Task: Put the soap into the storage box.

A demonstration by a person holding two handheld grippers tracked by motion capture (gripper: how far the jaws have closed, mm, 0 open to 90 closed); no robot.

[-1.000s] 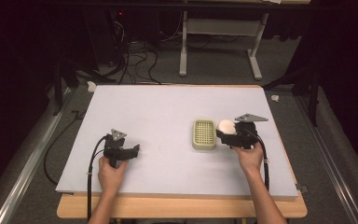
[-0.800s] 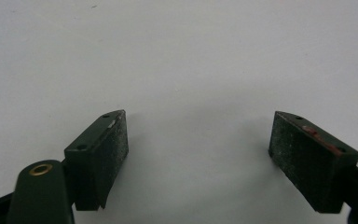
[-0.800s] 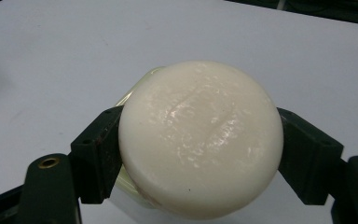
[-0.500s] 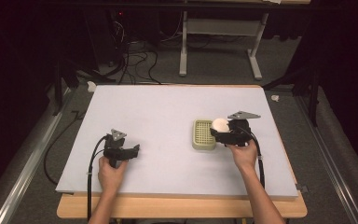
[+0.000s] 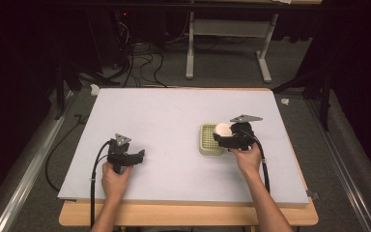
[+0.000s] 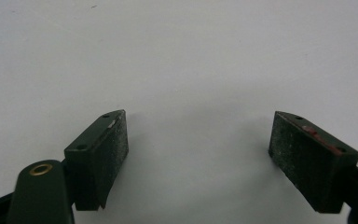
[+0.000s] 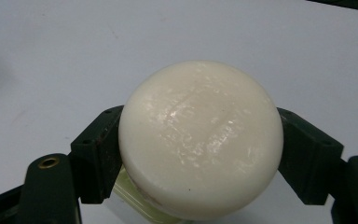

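Hands at a pale grey table [image 5: 174, 116], seen from above: at left, the left gripper [image 5: 136, 156] rests low near the front edge, its jaws spread wide over bare tabletop with nothing between them. Right of centre sits a pale green slatted soap dish [image 5: 205, 142]. At right, the right gripper [image 5: 221, 137] clamps a round white bar of soap [image 7: 200, 137] between both pads, holding it over the dish's right-hand part; whether soap and dish touch cannot be told.

Pale work surface [image 5: 174, 121] on wooden table [image 5: 188, 215]. Beyond table: grey carpet floor [image 5: 222, 63], white desk frame [image 5: 229, 36], tangled cables [image 5: 135, 58]. Surroundings dark.
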